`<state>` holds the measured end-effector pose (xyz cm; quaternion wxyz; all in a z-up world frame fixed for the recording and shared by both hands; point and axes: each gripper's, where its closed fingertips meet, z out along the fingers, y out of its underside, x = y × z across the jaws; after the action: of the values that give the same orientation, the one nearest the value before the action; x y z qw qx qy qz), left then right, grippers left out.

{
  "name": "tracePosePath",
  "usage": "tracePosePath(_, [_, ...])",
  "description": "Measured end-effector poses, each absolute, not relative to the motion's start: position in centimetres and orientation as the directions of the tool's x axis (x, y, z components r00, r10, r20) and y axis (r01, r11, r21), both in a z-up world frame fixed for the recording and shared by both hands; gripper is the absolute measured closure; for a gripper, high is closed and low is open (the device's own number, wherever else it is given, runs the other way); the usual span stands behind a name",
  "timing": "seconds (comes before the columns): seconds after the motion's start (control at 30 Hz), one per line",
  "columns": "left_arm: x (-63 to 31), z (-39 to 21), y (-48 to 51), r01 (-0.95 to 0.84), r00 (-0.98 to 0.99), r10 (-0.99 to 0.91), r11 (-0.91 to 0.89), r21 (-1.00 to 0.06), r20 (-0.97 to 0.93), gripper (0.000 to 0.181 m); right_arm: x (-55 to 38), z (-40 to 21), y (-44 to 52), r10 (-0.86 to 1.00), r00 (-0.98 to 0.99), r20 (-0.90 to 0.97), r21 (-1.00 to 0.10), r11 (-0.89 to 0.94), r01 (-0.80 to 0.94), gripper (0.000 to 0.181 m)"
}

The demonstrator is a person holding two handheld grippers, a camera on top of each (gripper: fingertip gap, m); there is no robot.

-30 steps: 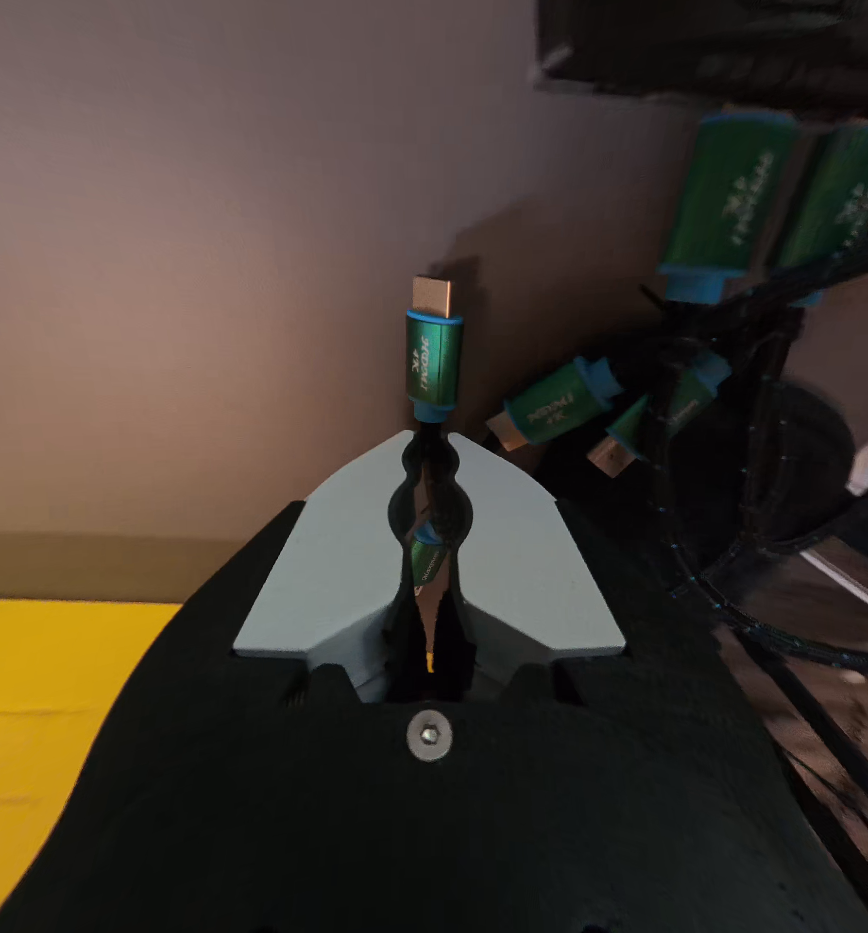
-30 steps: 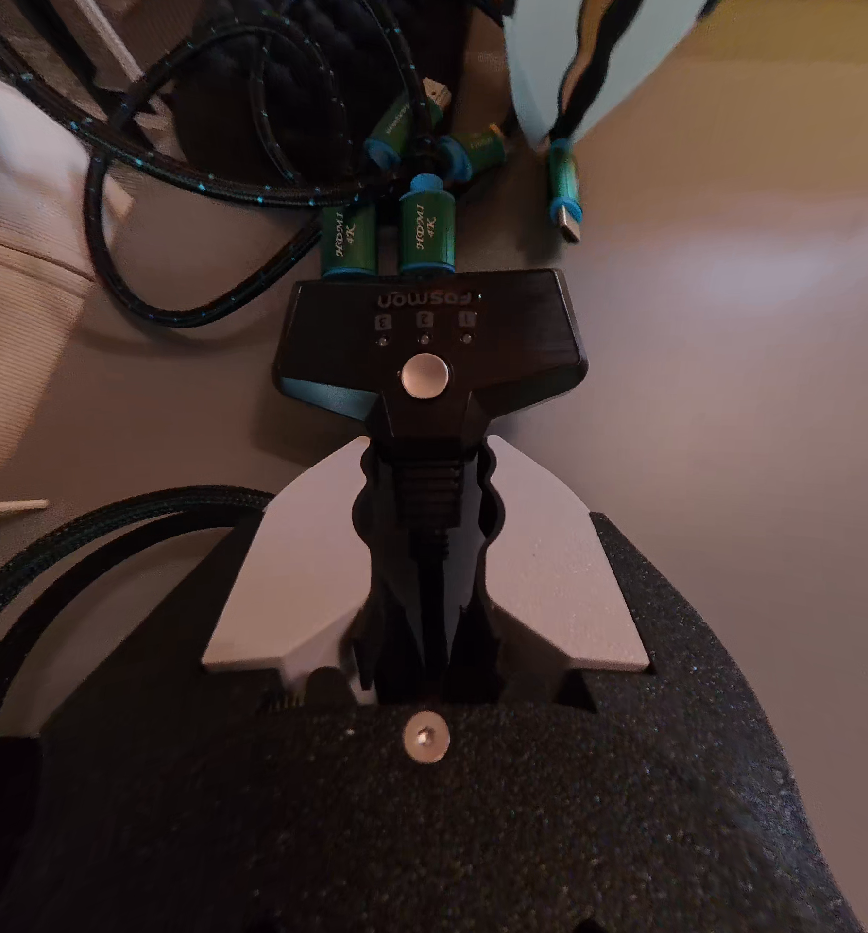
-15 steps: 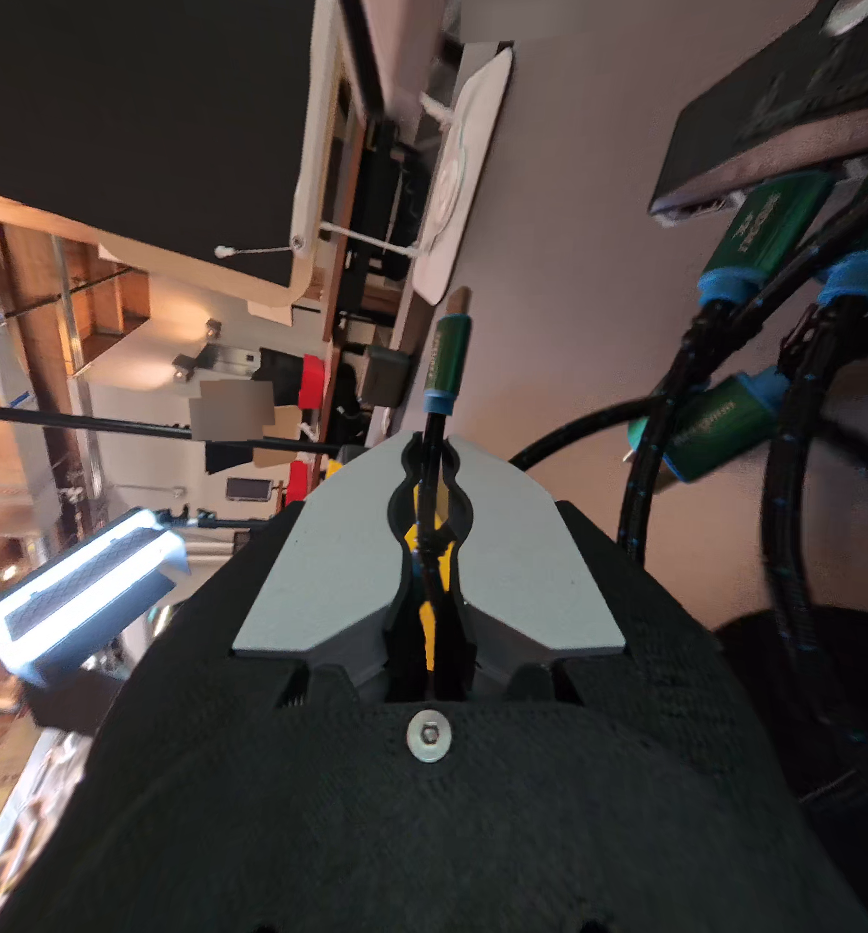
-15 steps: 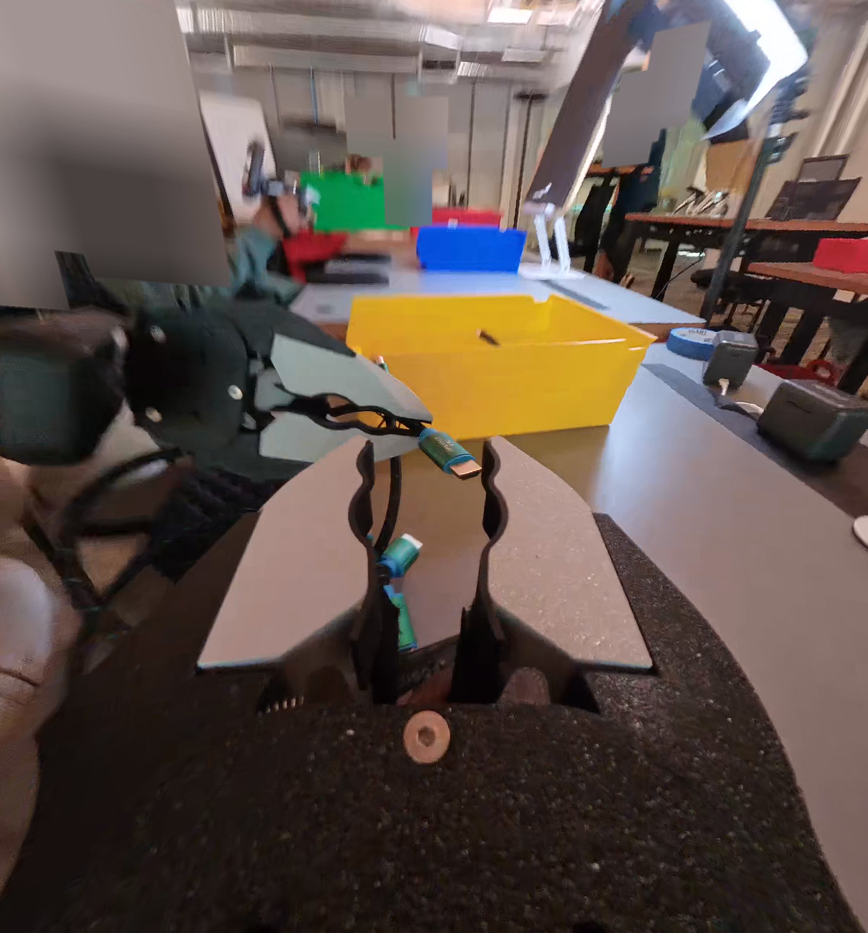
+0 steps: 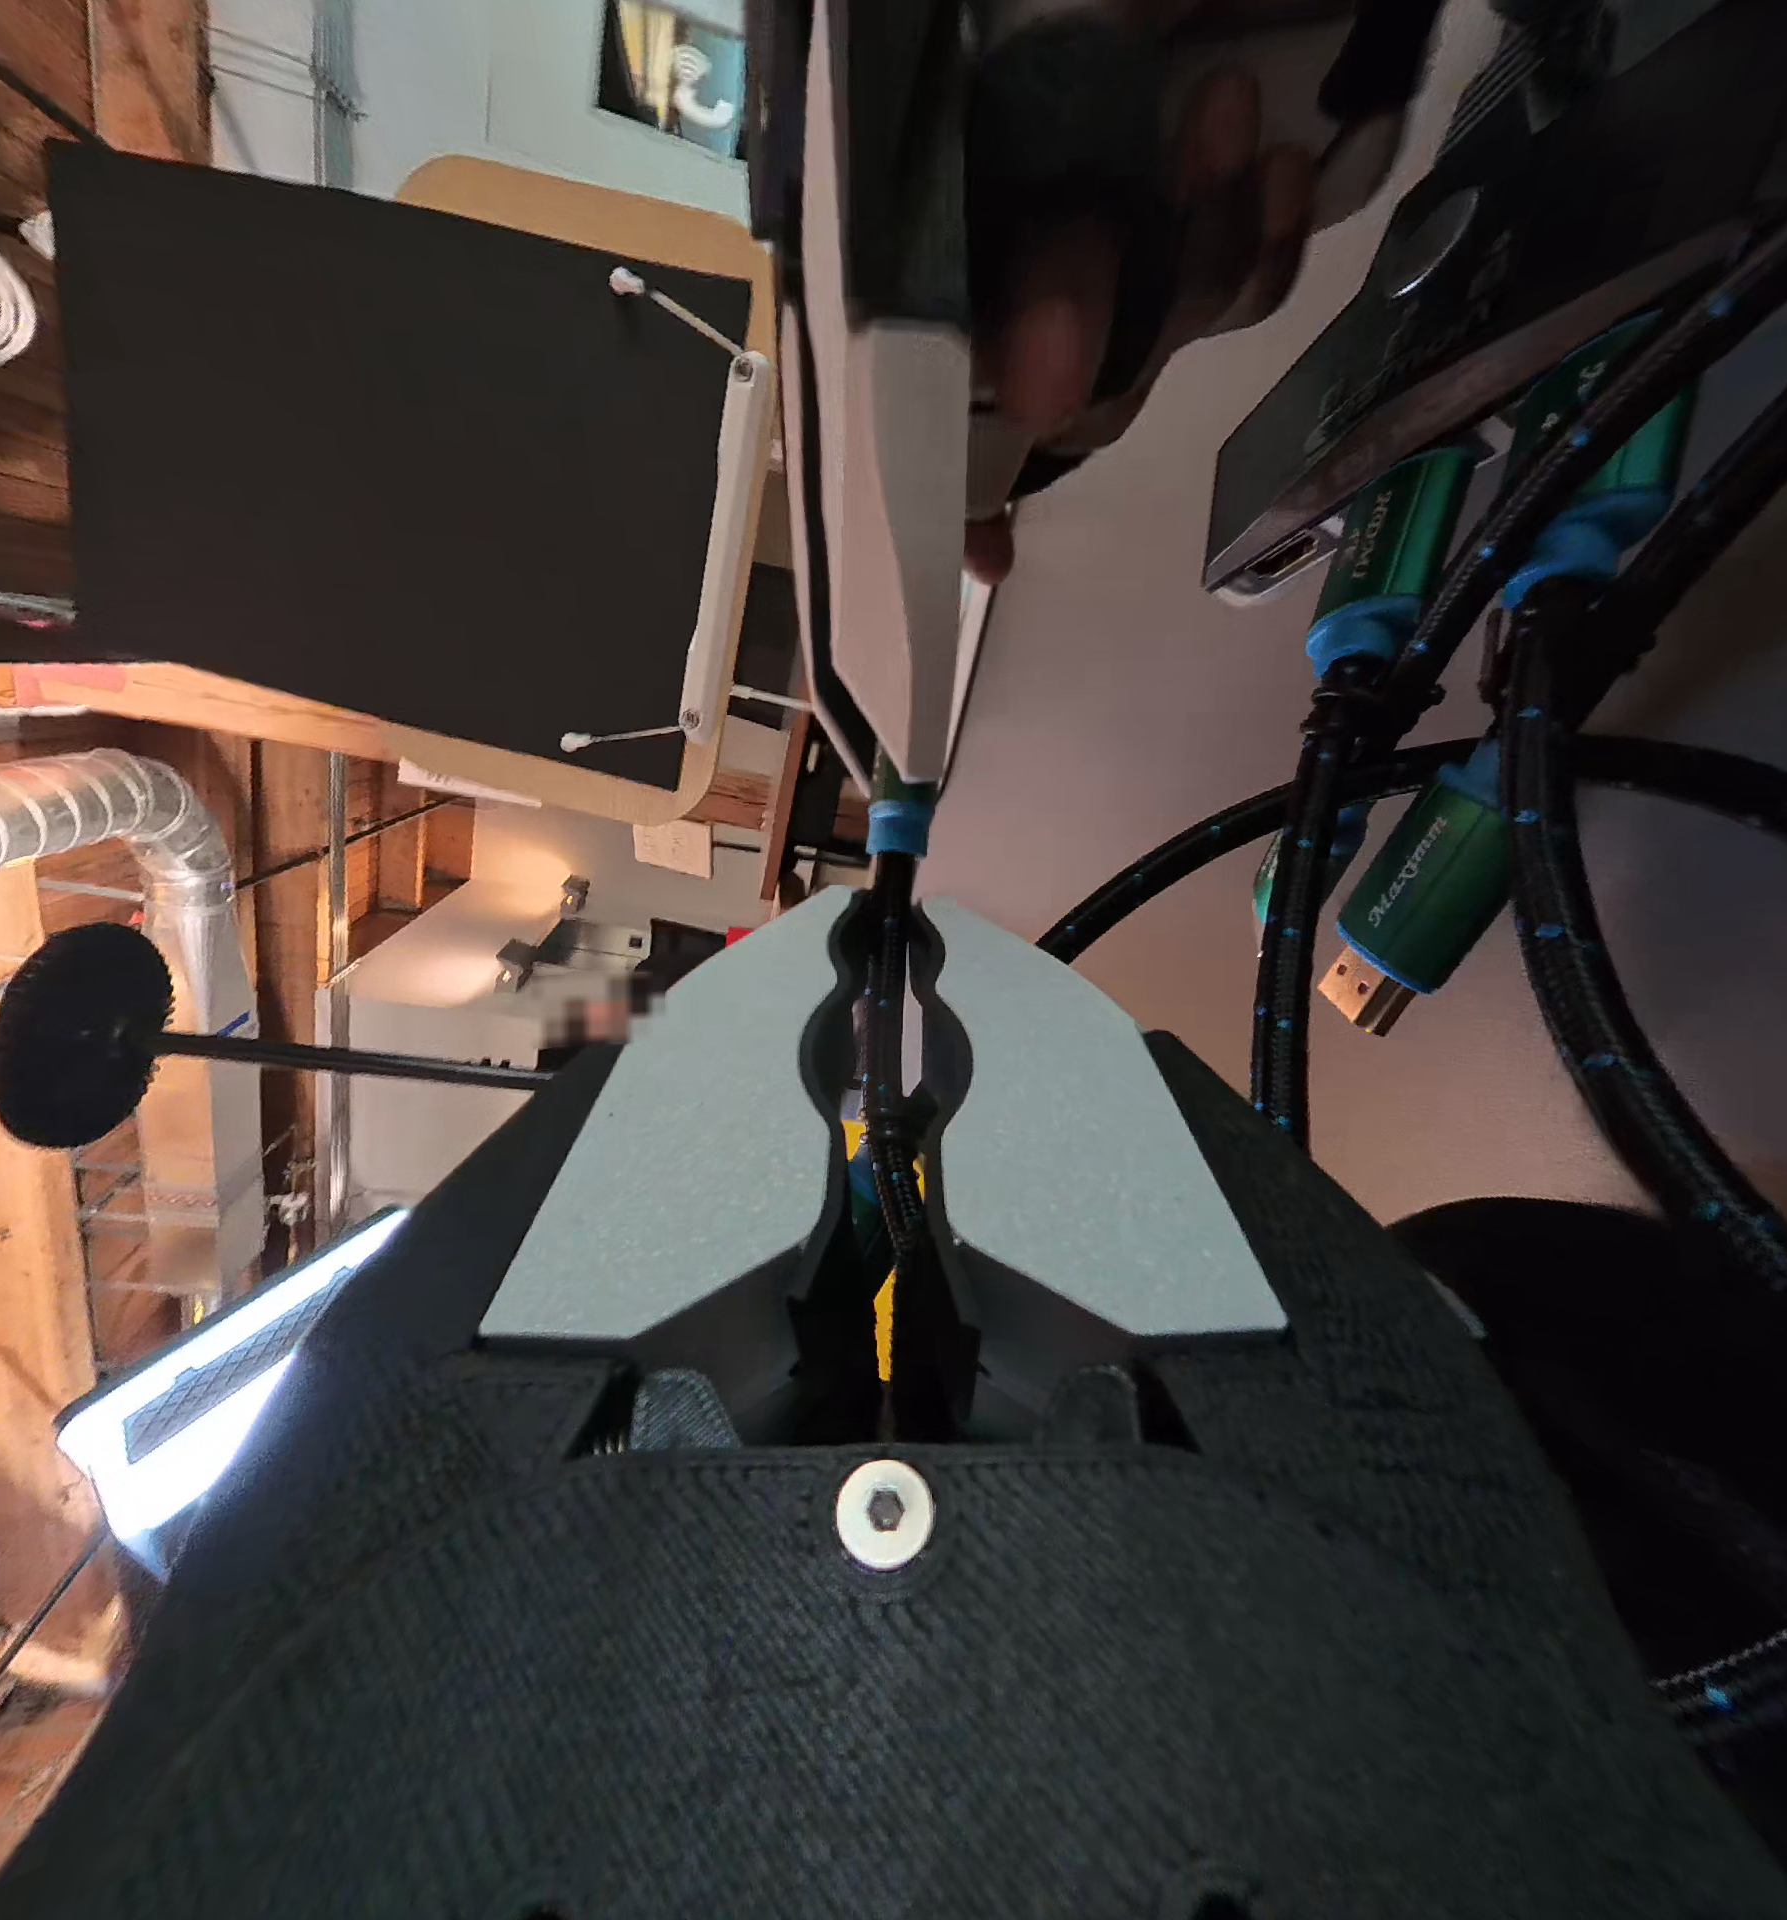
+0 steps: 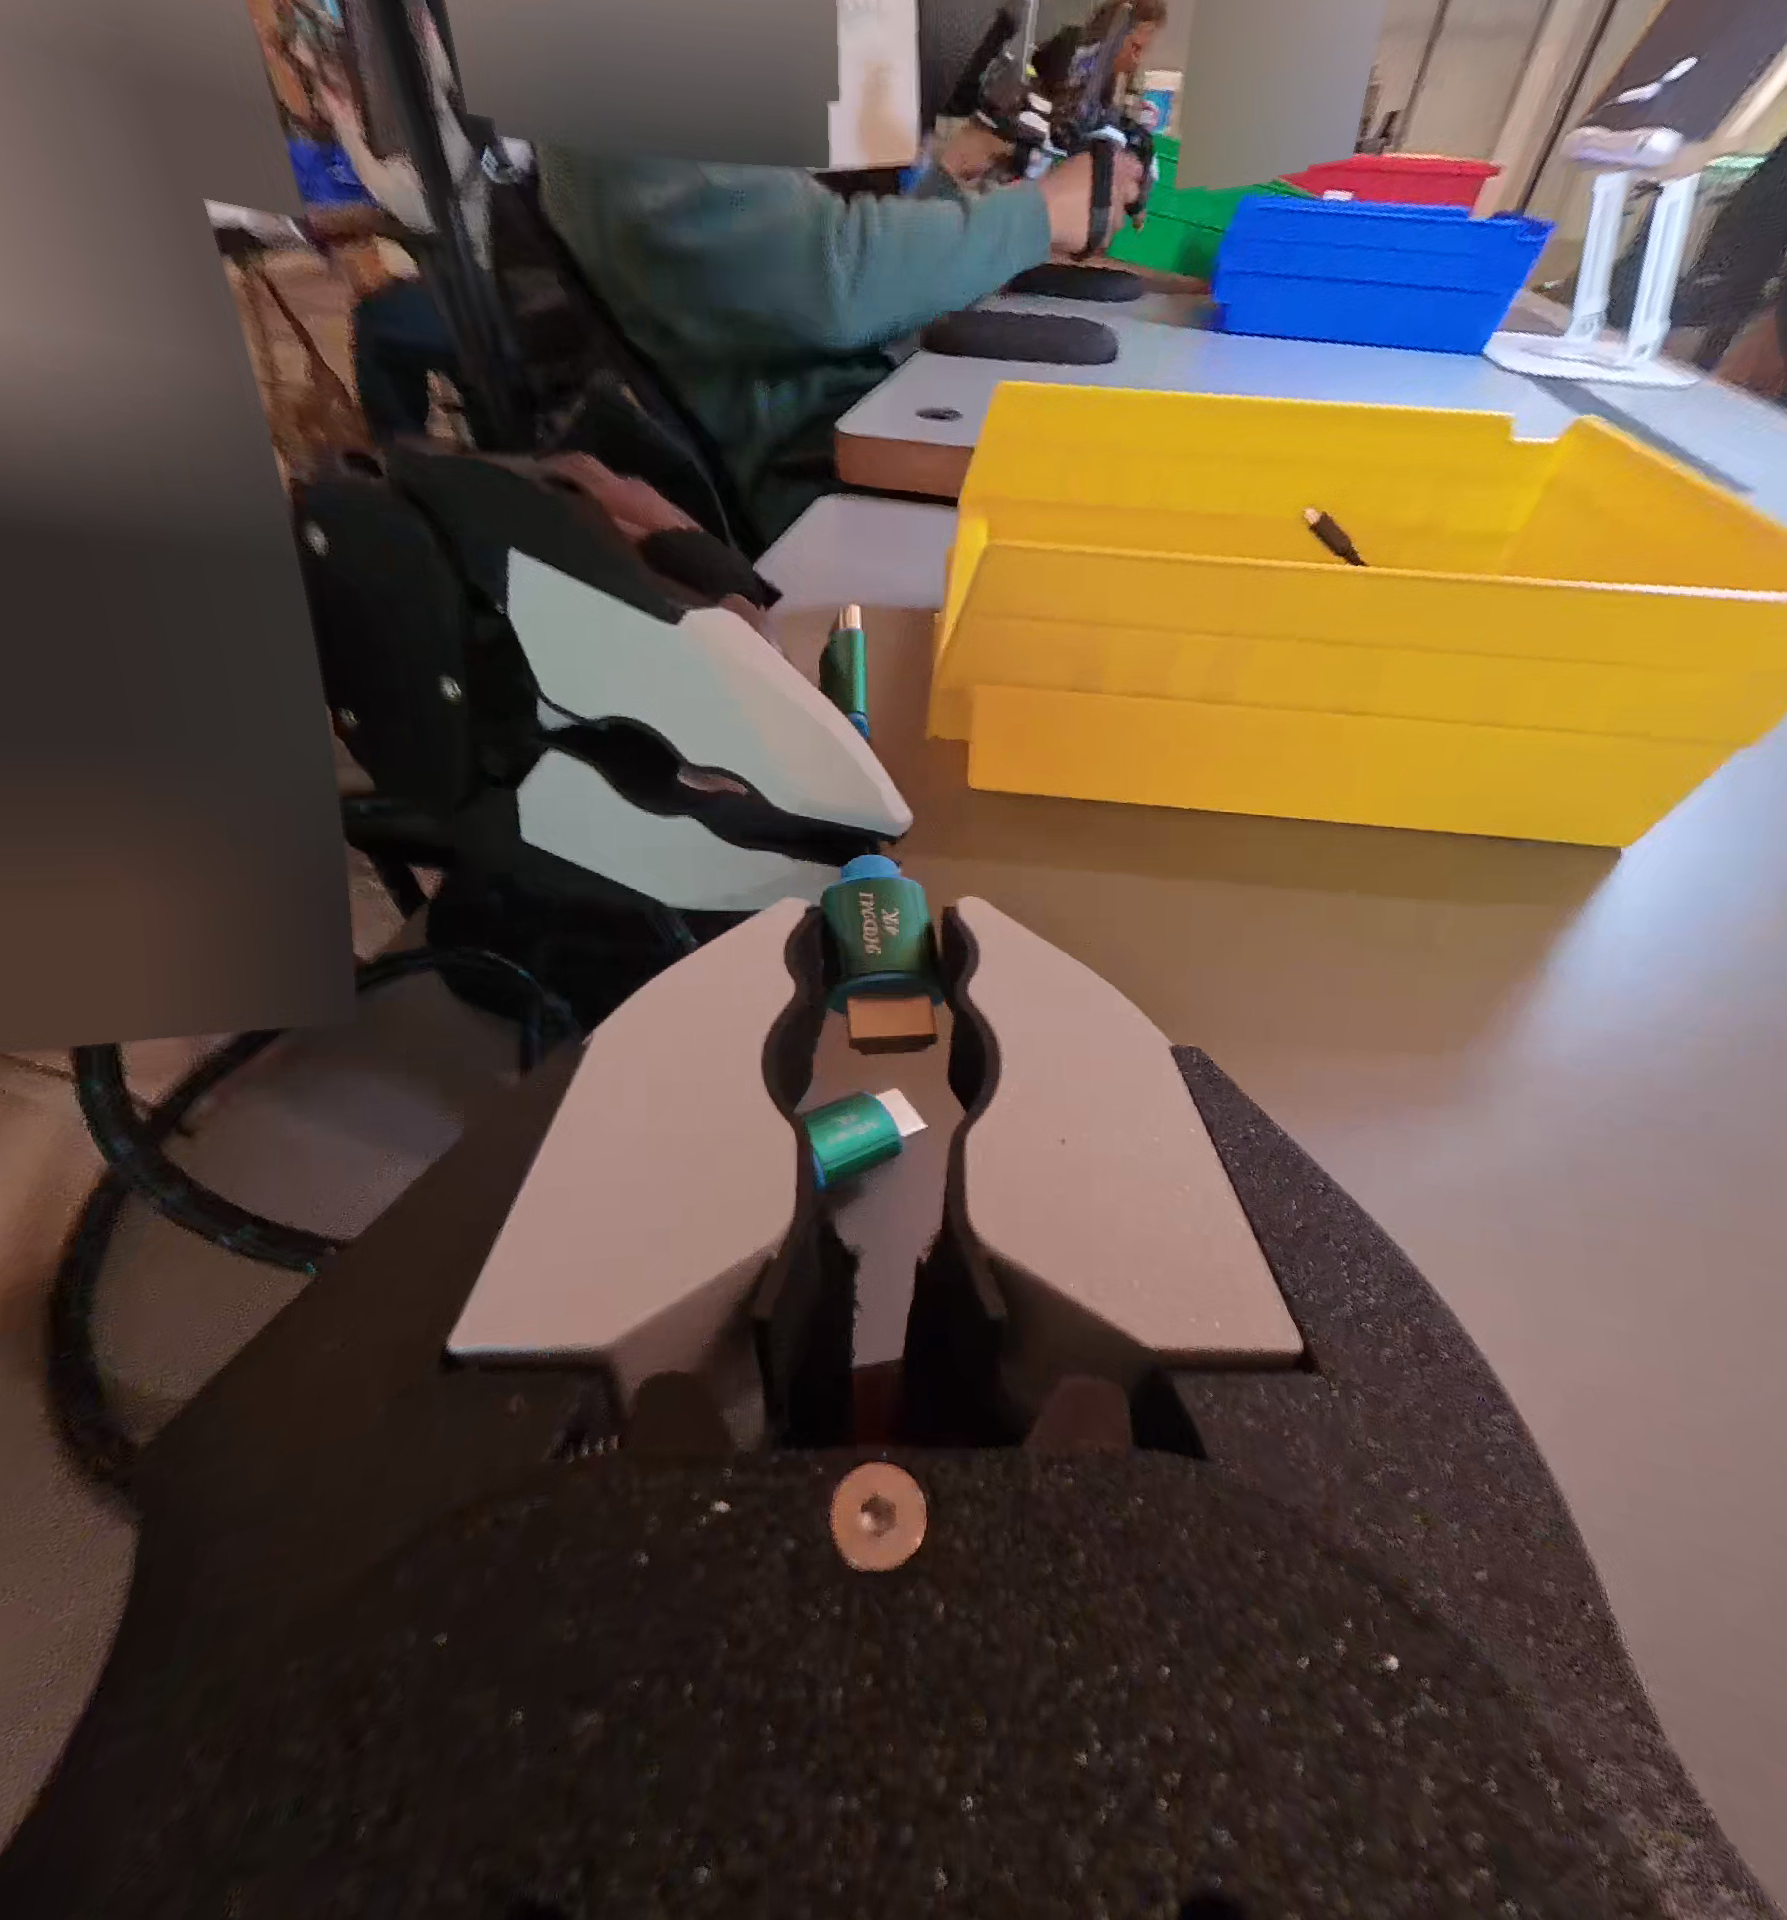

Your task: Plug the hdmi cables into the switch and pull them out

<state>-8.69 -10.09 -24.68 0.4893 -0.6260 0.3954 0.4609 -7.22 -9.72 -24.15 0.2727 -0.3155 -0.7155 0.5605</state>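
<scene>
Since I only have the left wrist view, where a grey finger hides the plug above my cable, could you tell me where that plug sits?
Observer: The green plug sits between the right gripper's fingertips. I cannot tell whether they pinch it.
Operator: Thank you. Which way does its metal tip face?
Observer: It faces back toward the right camera, and a second loose plug lies on the table below it.
</scene>
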Motion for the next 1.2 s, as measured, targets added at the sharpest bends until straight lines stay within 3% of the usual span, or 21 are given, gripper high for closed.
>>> tracePosePath(0.1, [-8.3, -25.2, -10.2, -0.916, 0.384, -0.126, -0.179, -0.36, -0.915, 0.174, -6.6, -24.3, -10.0, 0.739, -0.652, 0.17, -0.955, 0.287, 0.077, 0.163])
tracePosePath(0.13, [-8.4, -25.4, -10.3, -0.885, 0.457, -0.176, -0.19, -0.425, -0.872, 0.172, -6.5, -24.4, -10.2, 0.732, -0.652, 0.198, -0.947, 0.313, 0.064, 0.165])
tracePosePath(0.2, [-8.4, -25.6, -10.9, -0.787, 0.617, -0.301, -0.215, -0.579, -0.727, 0.152, -5.9, -24.4, -10.7, 0.704, -0.66, 0.262, -0.933, 0.359, 0.012, 0.181])
tracePosePath(0.3, [-7.5, -23.1, -12.1, -0.535, 0.801, -0.417, -0.173, -0.827, -0.43, 0.148, -5.4, -23.4, -10.8, 0.714, -0.637, 0.291, -0.939, 0.34, -0.048, 0.181])
tracePosePath(0.37, [-7.4, -22.4, -12.8, -0.426, 0.827, -0.472, -0.173, -0.888, -0.305, 0.15, -5.5, -23.8, -10.3, 0.742, -0.62, 0.257, -0.944, 0.329, 0.002, 0.181])
tracePosePath(0.43, [-8.7, -23.6, -12.9, -0.442, 0.844, -0.439, -0.247, -0.863, -0.307, 0.149, -5.5, -25.0, -10.0, 0.751, -0.634, 0.185, -0.944, 0.314, 0.096, 0.175])
tracePosePath(0.53, [-9.7, -24.7, -13.7, -0.418, 0.883, -0.36, -0.317, -0.851, -0.3, 0.149, -1.7, -27.2, -12.0, 0.603, -0.797, -0.026, -0.897, 0.337, 0.285, 0.149])
tracePosePath(0.63, [-7.4, -25.8, -16.4, -0.251, 0.893, -0.447, -0.408, -0.878, -0.047, 0.15, 1.8, -26.2, -14.1, 0.486, -0.87, -0.09, -0.888, 0.356, 0.291, 0.126])
tracePosePath(0.67, [-6.4, -25.9, -17.5, -0.221, 0.868, -0.496, -0.428, -0.876, 0.023, 0.148, 2.9, -26.0, -15.1, 0.457, -0.882, -0.114, -0.884, 0.358, 0.299, 0.102])
tracePosePath(0.83, [-4.0, -25.2, -20.0, -0.236, 0.807, -0.587, -0.42, -0.876, 0.065, 0.099, 3.1, -27.5, -18.1, 0.493, -0.87, -0.011, -0.793, 0.525, 0.308, 0.049])
tracePosePath(0.87, [-4.2, -25.5, -19.7, -0.279, 0.819, -0.573, -0.433, -0.857, 0.023, 0.096, 2.9, -27.7, -18.6, 0.486, -0.874, 0.013, -0.77, 0.563, 0.301, 0.056])
tracePosePath(0.9, [-4.7, -25.4, -19.1, -0.319, 0.837, -0.545, -0.424, -0.848, -0.042, 0.115, 2.9, -27.8, -18.6, 0.471, -0.881, 0.05, -0.733, 0.616, 0.288, 0.118])
tracePosePath(0.93, [-5.3, -25.0, -18.6, -0.352, 0.853, -0.509, -0.399, -0.847, -0.115, 0.181, 4.0, -27.4, -19.1, 0.393, -0.918, 0.044, -0.716, 0.653, 0.245, 0.174])
tracePosePath(1.03, [-4.9, -24.2, -18.9, -0.452, 0.814, -0.546, -0.381, -0.807, -0.199, 0.18, 3.6, -26.1, -19.0, 0.434, -0.895, 0.101, -0.717, 0.656, 0.238, 0.174])
tracePosePath(1.07, [-4.1, -24.4, -19.2, -0.484, 0.784, -0.587, -0.373, -0.792, -0.202, 0.172, 3.0, -25.4, -19.5, 0.463, -0.881, 0.092, -0.756, 0.609, 0.241, 0.155])
tracePosePath(1.1, [-3.6, -24.6, -19.2, -0.512, 0.764, -0.609, -0.374, -0.773, -0.211, 0.142, 2.4, -25.1, -19.9, 0.496, -0.865, 0.082, -0.776, 0.576, 0.256, 0.135])
tracePosePath(1.17, [-4.1, -24.8, -19.0, -0.551, 0.755, -0.605, -0.375, -0.745, -0.254, 0.163, 2.0, -26.3, -19.0, 0.529, -0.841, 0.112, -0.686, 0.653, 0.32, 0.096])
tracePosePath(1.2, [-4.7, -24.0, -18.6, -0.562, 0.761, -0.569, -0.337, -0.755, -0.313, 0.173, 3.0, -26.5, -19.0, 0.458, -0.879, 0.133, -0.646, 0.713, 0.273, 0.177])
